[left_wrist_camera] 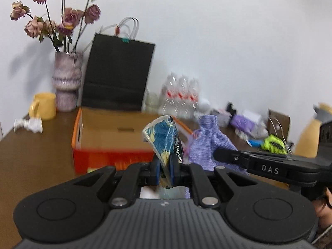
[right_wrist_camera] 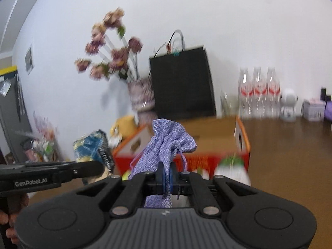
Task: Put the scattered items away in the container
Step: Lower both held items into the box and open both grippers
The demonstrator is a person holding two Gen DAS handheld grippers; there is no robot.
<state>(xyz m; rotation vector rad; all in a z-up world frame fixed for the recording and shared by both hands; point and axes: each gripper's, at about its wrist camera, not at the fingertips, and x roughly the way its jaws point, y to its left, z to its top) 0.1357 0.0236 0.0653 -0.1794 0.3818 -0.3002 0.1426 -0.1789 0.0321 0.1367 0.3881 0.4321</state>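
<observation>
My left gripper (left_wrist_camera: 165, 169) is shut on a blue and yellow patterned snack packet (left_wrist_camera: 164, 139), held up above the brown table. My right gripper (right_wrist_camera: 166, 175) is shut on a lilac drawstring pouch (right_wrist_camera: 166, 145), also lifted clear of the table. Just beyond both stands an open orange cardboard box (left_wrist_camera: 108, 132) with a brown inside; in the right wrist view the box (right_wrist_camera: 209, 137) lies straight behind the pouch. Each gripper shows in the other's view: the pouch (left_wrist_camera: 209, 143) to the right of the packet, the packet (right_wrist_camera: 93, 147) to the left of the pouch.
Behind the box stand a black paper bag (left_wrist_camera: 118, 74), a vase of dried roses (left_wrist_camera: 66, 81) and a yellow mug (left_wrist_camera: 43, 105). Clear bottles (right_wrist_camera: 258, 93) and a small white figure (right_wrist_camera: 288, 103) line the wall. Crumpled paper (left_wrist_camera: 29, 124) lies left; purple and green clutter (left_wrist_camera: 259, 130) lies right.
</observation>
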